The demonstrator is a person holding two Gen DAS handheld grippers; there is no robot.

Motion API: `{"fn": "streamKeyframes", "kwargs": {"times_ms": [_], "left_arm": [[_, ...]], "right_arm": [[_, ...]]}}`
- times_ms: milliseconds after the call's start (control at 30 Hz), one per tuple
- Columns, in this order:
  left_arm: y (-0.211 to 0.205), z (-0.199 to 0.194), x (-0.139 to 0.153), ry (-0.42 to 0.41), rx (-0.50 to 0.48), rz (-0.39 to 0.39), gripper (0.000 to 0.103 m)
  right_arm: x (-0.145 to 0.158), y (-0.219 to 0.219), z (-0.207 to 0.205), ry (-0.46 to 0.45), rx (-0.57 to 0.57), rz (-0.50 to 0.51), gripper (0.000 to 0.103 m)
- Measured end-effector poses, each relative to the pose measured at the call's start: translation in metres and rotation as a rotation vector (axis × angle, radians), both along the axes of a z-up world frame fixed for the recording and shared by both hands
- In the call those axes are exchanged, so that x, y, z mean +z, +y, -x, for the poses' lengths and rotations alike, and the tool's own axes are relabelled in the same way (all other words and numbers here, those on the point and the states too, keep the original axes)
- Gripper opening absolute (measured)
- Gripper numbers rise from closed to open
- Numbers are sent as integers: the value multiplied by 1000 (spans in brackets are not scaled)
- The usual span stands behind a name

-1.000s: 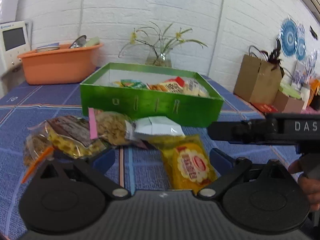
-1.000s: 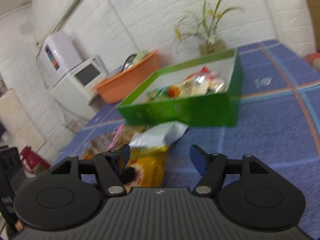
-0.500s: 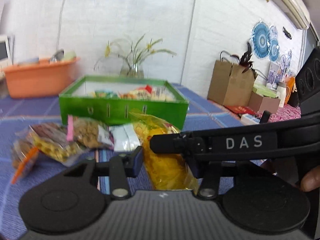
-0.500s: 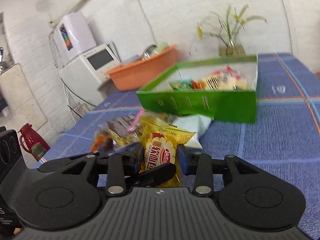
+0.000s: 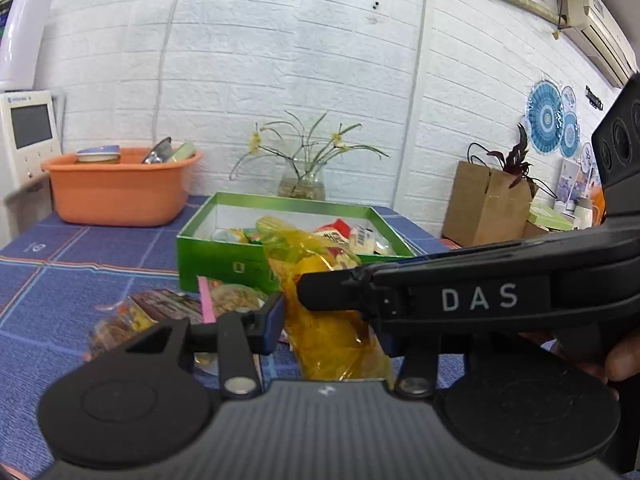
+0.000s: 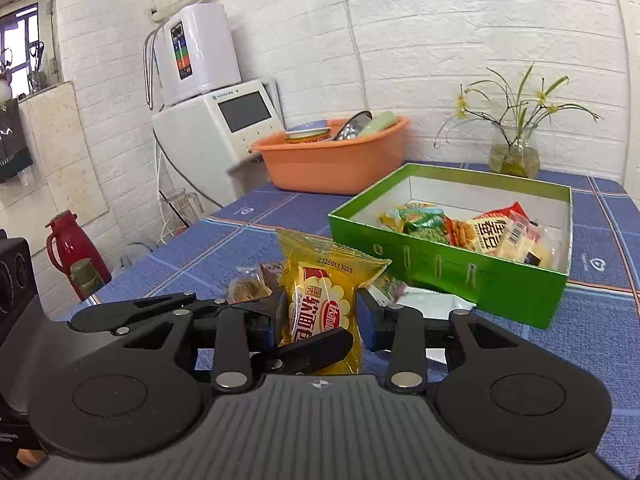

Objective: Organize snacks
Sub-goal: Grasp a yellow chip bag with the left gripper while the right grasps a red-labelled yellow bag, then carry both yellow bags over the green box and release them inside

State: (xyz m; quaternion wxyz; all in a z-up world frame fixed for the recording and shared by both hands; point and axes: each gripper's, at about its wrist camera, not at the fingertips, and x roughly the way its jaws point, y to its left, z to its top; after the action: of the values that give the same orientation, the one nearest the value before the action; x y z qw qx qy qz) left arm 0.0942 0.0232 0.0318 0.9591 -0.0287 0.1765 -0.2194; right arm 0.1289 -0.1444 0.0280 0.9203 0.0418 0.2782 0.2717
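Desk (image 6: pixel 608 320): blue checked cloth with orange lines, carrying all items listed. Green box (image 6: pixel 444 268), rectangular, open-topped, white inside, holding assorted crinkly packets (image 6: pixel 472 232); it stands at the middle of the desk. Orange basin (image 6: pixel 336 164), plastic, oval, with dishes inside, far left of the box. Glass vase (image 6: pixel 514 156) with thin green stems and small yellow blooms, against the white brick wall behind the box. Loose clear bags of snacks (image 5: pixel 160 316) and a white pouch (image 6: pixel 432 306) lie on the cloth just near of the box. Yellow bread packet (image 6: pixel 324 304), glossy film with red label and a printed date code, held upright above the cloth, near of the box and outside it. Right claw (image 6: pixel 324 316): both fingers pressed against the packet's sides, gripping it. Left claw (image 5: pixel 332 320): fingers sit at either side of the same packet, seen from its plain back (image 5: pixel 332 332); the right tool's black arm crosses in front and hides its right finger, so contact cannot be told. Against half a second ago, the packet stands higher, and the box interior shows more fully in the right view. Brown paper bag (image 5: pixel 488 204), far right.
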Motion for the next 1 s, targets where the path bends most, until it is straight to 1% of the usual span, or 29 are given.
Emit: {"fn": "streamKeyframes", "kwargs": {"times_ms": [167,1000], "left_arm": [[1,-3,1,-2,-1,-3,50],[-10,-3,-2,14,-24,-36,50]], "right_arm": [[2,2,0,-10,-2,1,66],[-4,-7,3,1,-19,-13,66]]}}
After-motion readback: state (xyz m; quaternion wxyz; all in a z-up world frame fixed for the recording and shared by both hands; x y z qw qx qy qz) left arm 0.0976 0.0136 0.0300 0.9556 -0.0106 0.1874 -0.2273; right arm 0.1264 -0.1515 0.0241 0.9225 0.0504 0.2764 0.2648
